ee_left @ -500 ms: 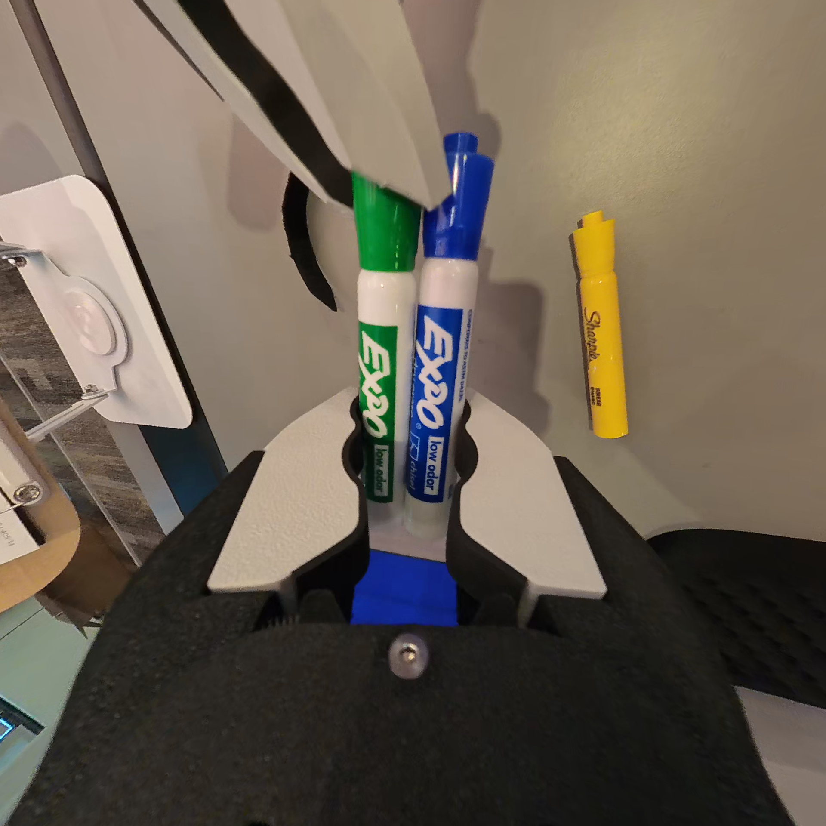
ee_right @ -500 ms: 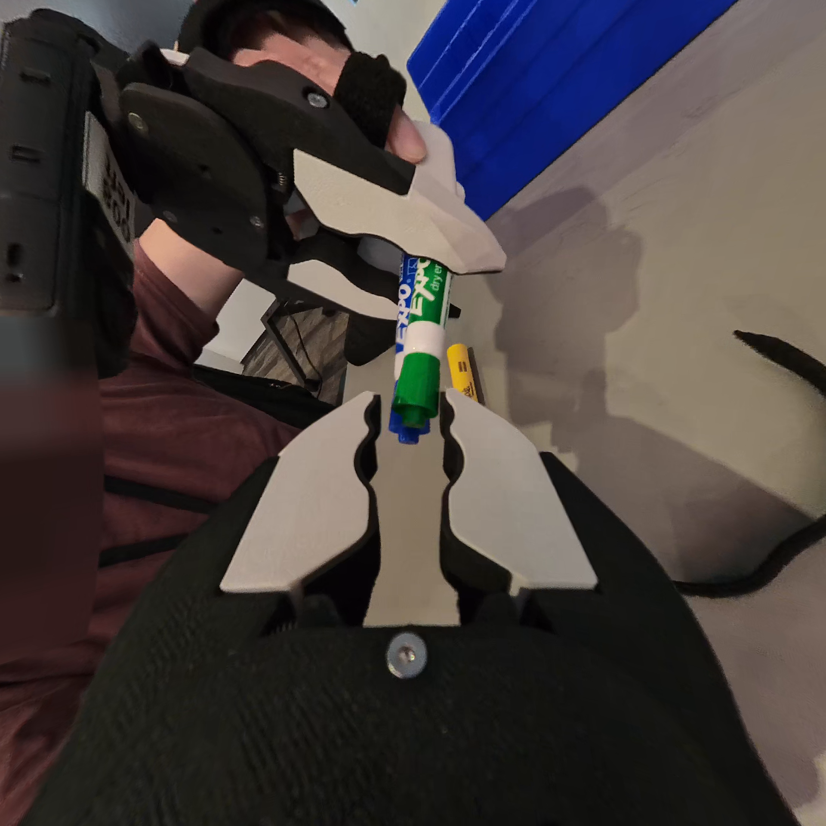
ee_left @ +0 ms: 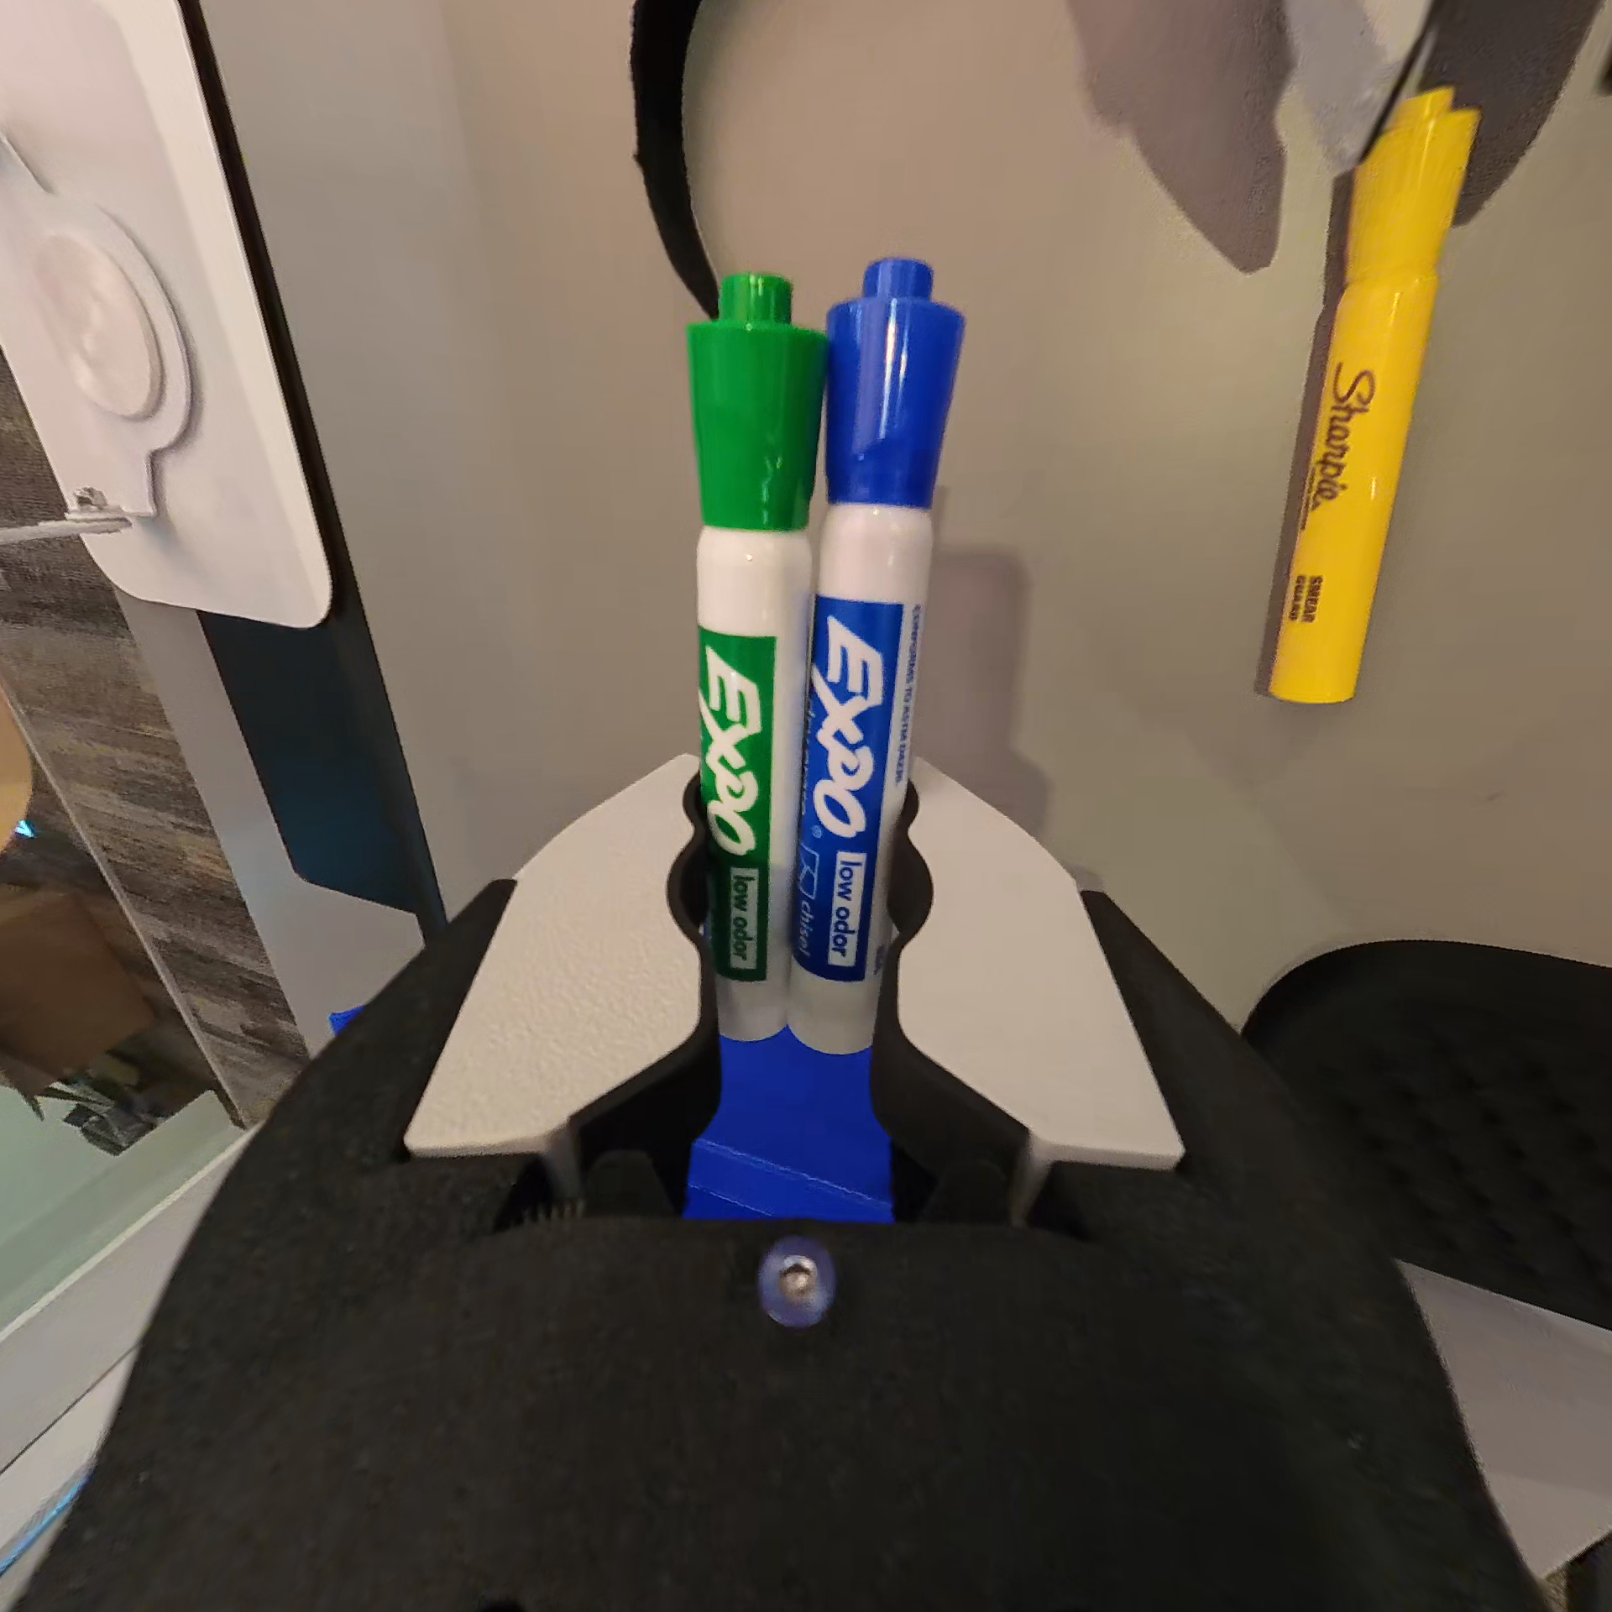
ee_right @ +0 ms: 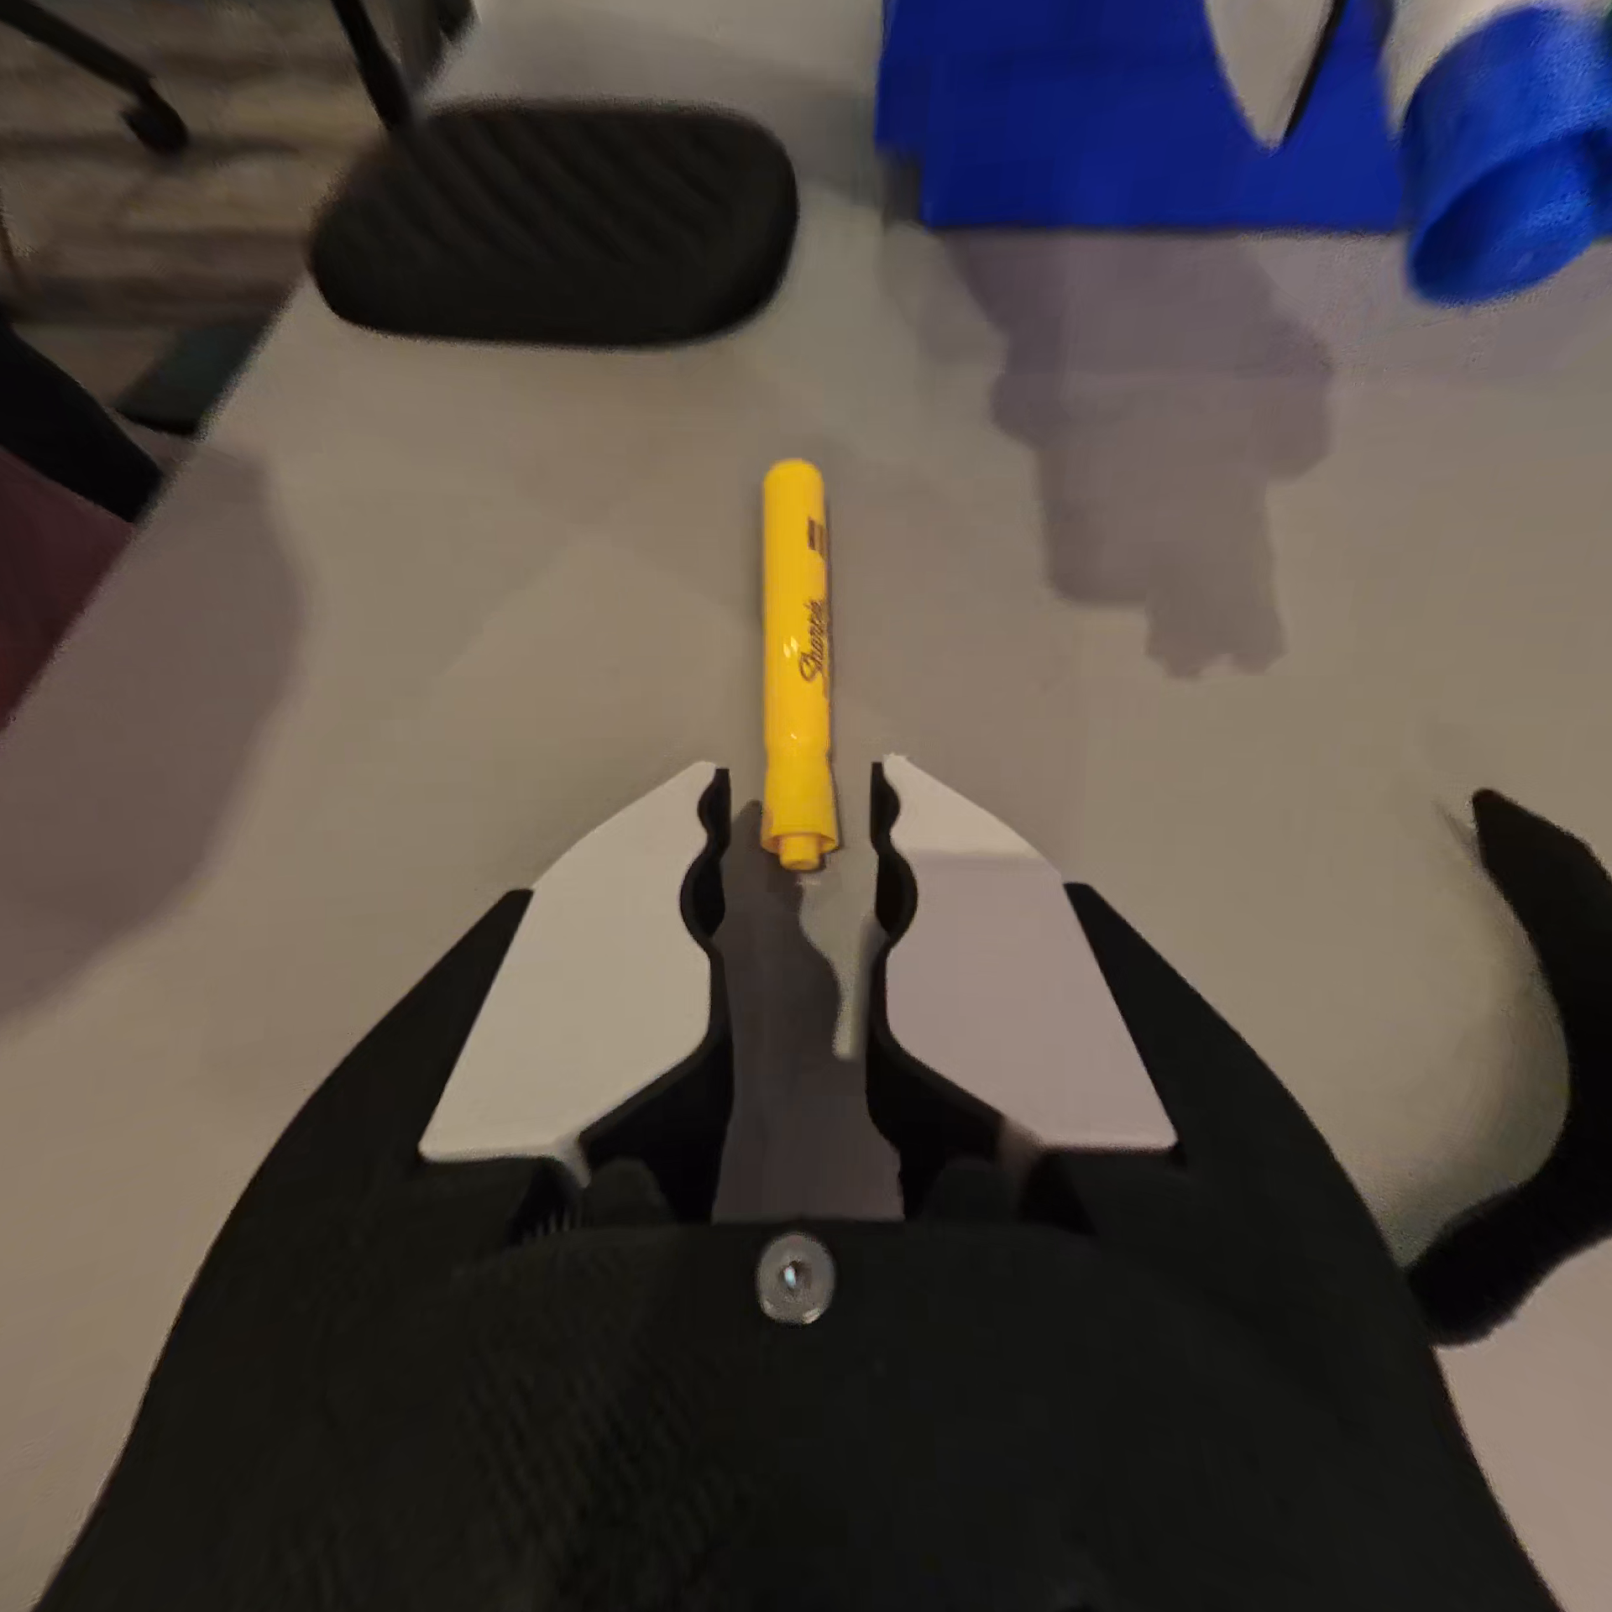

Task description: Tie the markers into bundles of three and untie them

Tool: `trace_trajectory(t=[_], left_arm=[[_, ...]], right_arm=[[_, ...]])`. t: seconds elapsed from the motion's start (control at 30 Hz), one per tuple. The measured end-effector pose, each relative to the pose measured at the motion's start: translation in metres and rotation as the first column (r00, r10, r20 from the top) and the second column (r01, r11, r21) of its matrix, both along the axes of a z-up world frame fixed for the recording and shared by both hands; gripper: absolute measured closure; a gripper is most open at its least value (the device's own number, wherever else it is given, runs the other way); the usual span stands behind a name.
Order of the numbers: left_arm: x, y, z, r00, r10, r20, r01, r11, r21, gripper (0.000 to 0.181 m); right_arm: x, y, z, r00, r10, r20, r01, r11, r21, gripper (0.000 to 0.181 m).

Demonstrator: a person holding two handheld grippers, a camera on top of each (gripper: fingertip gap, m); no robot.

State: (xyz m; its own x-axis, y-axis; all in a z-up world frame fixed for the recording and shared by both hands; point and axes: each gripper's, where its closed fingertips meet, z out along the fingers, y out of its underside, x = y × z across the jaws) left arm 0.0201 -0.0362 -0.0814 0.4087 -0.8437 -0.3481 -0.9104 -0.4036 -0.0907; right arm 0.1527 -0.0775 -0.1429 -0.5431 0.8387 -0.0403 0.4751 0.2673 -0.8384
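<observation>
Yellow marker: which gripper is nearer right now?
Right. The right gripper is open with its fingertips either side of the yellow marker's near end. The left gripper is off to the side, shut on the green marker and blue marker.

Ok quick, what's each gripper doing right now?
Left gripper: shut on green marker and blue marker.
Right gripper: open, holding nothing, jaws either side of the yellow marker cap.
</observation>
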Motion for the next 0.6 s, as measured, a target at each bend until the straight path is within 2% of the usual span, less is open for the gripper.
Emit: trace_trajectory(t=[0.13,0.17,0.33,0.43,0.6], left_arm=[[-0.003,-0.003,-0.004,1.000,0.007,0.008,-0.007,1.000,-0.030,0.143],[-0.003,-0.003,-0.005,1.000,0.007,0.012,-0.007,0.999,-0.035,0.143],[0.000,-0.003,-0.016,1.000,-0.010,0.021,0.011,0.997,-0.074,0.143],[0.012,0.002,-0.024,0.996,-0.034,0.088,0.041,0.996,-0.075,0.143],[0.027,0.015,-0.028,0.975,-0.067,0.212,0.075,0.997,-0.028,0.143]], right_arm=[[-0.006,0.001,-0.027,0.994,-0.017,0.104,0.011,0.998,0.059,0.156],[-0.007,0.001,-0.028,0.994,-0.022,0.103,0.015,0.997,0.071,0.161],[-0.004,0.004,-0.026,0.996,-0.043,0.083,0.037,0.996,0.081,0.162],[0.006,0.006,-0.014,0.998,-0.049,0.050,0.046,0.997,0.061,0.162],[0.027,0.018,0.025,0.997,-0.060,-0.038,0.062,0.997,0.048,0.162]])
